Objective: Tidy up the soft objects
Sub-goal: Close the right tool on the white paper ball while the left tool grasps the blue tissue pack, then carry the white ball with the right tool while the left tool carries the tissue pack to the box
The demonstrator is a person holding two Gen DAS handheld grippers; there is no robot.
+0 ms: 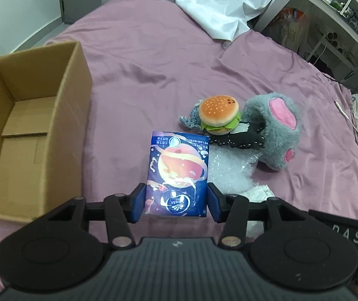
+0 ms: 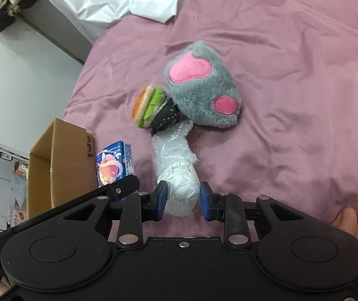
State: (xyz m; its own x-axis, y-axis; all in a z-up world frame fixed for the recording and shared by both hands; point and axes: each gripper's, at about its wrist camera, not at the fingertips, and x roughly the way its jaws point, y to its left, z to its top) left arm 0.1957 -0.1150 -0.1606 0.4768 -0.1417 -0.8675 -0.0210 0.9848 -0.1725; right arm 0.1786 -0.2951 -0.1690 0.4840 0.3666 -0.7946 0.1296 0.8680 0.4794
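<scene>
The tissue pack [image 1: 177, 173] shows a white brand mark, upside down and too blurred to spell. "DAS" stands on a black gripper body [image 1: 349, 235]; its small print can't be read.
</scene>
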